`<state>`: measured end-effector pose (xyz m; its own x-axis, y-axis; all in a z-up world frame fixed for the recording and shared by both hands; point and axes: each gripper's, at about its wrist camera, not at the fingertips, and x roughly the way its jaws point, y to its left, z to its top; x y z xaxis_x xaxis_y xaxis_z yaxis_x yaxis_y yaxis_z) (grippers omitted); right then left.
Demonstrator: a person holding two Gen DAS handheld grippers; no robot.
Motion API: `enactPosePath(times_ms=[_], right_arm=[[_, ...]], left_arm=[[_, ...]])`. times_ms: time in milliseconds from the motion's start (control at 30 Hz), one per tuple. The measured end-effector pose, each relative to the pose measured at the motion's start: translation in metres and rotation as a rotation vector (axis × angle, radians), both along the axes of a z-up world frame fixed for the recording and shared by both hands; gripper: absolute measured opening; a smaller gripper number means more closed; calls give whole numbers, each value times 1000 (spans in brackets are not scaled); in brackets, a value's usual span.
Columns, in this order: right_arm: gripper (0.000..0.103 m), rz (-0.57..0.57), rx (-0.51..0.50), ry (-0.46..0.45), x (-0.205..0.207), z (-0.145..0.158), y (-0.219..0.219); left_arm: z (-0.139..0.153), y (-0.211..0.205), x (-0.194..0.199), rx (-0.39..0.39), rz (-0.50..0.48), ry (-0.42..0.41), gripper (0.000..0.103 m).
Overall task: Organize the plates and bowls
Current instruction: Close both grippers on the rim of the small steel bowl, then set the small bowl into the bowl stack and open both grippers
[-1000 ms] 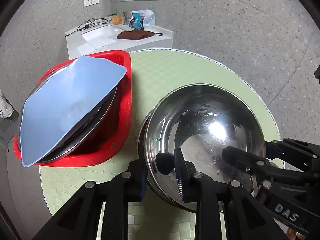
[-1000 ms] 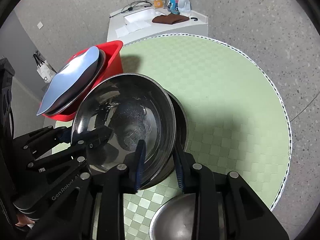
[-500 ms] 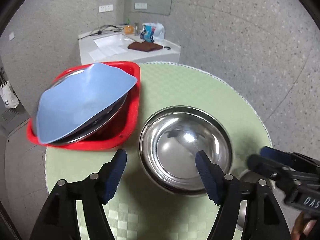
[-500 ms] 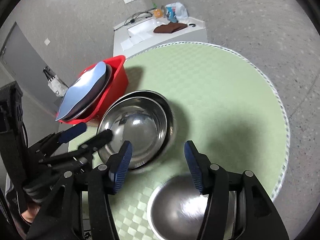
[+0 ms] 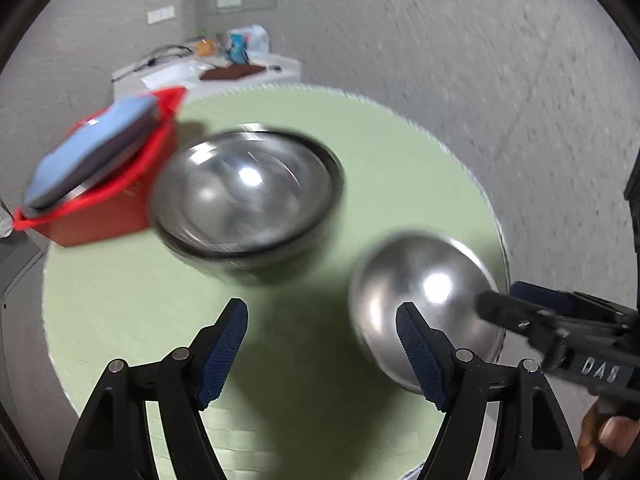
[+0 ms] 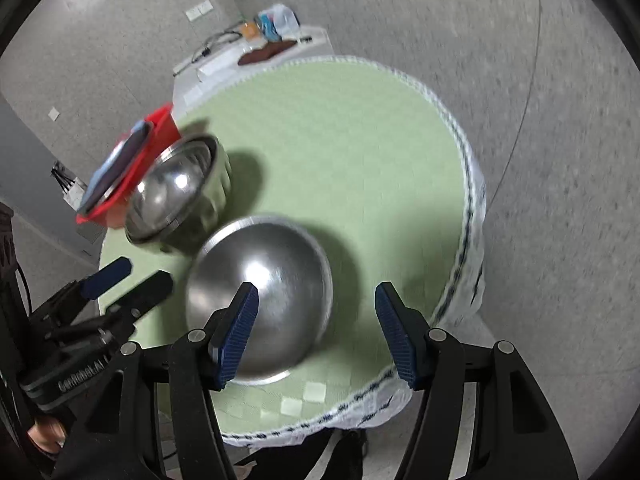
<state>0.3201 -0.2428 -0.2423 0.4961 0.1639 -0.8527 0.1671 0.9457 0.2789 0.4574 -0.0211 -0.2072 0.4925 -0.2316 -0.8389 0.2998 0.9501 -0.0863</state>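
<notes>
Upturned steel bowl (image 6: pixel 260 292) under right gripper (image 6: pixel 316 320), fingers just opened, empty

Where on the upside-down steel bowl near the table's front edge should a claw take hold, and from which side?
Probably the rim. The upside-down bowl lies dome up on the green table, and its smooth round back gives pads nothing to pinch. The right claw, open just above it, could come down at the near edge, slip one finger under the lip and tip it up.

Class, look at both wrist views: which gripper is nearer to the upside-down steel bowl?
Right. The right gripper hangs just over the upside-down steel bowl, one finger across it; the left gripper is off to its side.
</notes>
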Motion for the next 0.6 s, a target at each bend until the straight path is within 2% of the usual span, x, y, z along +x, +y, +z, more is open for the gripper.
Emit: enactPosePath(times_ms=[33,67,100,167,200,267,400,600], right_arm=[[62,4,12,15,-1,-7,1],[61,9,27,22,0,-11,1],[53,13,50,33,-1,-17,1],[40,22,76,54,-2,-25,2],[28,26,90,57,-2,-27,3],[20,35,112,57,-4,-28,4],[18,35,89,35,-8,-20,3],[18,61,36,-82,-8,36,15]], left_arm=[[-4,-5,2,-1,-9,18,67],[-11,-11,2,-1,-22,40,57],[-13,-15,4,1,-31,54,52],[-22,-25,9,-7,-53,100,26],[-24,-27,9,-30,-65,119,19],[-21,-29,11,-41,-76,112,18],[1,-28,7,-47,-103,45,17],[54,2,1,-132,-73,-59,17]])
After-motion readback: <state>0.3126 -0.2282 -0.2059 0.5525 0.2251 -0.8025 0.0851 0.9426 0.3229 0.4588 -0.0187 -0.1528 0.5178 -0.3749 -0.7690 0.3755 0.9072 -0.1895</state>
